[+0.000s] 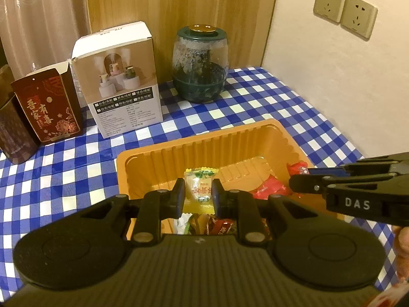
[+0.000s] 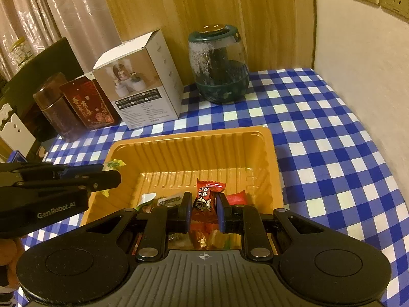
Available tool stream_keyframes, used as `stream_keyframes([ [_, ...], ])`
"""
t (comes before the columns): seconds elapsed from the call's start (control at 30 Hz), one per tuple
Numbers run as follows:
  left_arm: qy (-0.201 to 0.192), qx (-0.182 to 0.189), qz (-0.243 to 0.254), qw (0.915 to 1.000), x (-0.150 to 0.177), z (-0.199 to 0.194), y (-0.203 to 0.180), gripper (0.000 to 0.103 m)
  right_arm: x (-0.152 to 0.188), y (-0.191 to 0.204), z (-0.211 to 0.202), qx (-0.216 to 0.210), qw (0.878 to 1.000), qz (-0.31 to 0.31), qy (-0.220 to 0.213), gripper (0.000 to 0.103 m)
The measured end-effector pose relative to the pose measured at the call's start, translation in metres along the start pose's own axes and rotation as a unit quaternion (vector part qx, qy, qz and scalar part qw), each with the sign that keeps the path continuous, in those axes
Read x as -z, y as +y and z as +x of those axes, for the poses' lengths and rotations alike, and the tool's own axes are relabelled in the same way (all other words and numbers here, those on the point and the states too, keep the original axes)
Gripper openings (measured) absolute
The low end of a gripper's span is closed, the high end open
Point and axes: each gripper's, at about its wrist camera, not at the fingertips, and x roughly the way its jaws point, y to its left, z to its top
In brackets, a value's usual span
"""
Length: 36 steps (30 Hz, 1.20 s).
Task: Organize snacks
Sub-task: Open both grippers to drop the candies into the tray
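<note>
Two claws of mine above the orange tray [image 1: 258, 133], left claw [image 1: 199, 192] clamping a pale green-topped candy [image 1: 200, 183], right claw [image 2: 203, 206] clamping a red snack packet [image 2: 204, 199].

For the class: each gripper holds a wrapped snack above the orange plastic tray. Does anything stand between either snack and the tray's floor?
Nothing visible does. The left gripper is shut on the pale yellow-green wrapped snack and the right gripper on the red wrapped snack, both over the orange ribbed plastic tray, whose far floor is bare.

white box [image 1: 120, 81], red carton [image 1: 48, 105], green-lidded jar [image 1: 200, 66], wall sockets [image 1: 345, 12] behind on checked cloth [image 1: 255, 102].
</note>
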Motion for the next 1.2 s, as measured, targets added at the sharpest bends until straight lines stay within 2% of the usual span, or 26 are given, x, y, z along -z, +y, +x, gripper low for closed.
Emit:
stream_keyframes([
  [0.03, 0.0, -0.003, -0.003, 1.0, 0.0, 0.003, 0.001, 0.021, 0.0, 0.0, 0.0, -0.001, 1.0, 0.0, 0.0, 0.02],
  [0.1, -0.001, -0.005, -0.011, 0.9999, 0.0, 0.007, 0.005, 0.038, 0.0, 0.0, 0.001, -0.001, 1.0, 0.0, -0.001, 0.02],
  [0.13, -0.002, -0.003, -0.015, 0.9999, 0.0, 0.007, 0.007, 0.039, 0.0, 0.0, 0.001, -0.002, 1.0, 0.0, -0.001, 0.02],
  [1.2, 0.006, -0.003, 0.007, 0.9999, 0.009, 0.004, 0.01, 0.039, -0.013, 0.005, 0.018, -0.013, 1.0, 0.016, -0.004, 0.02],
])
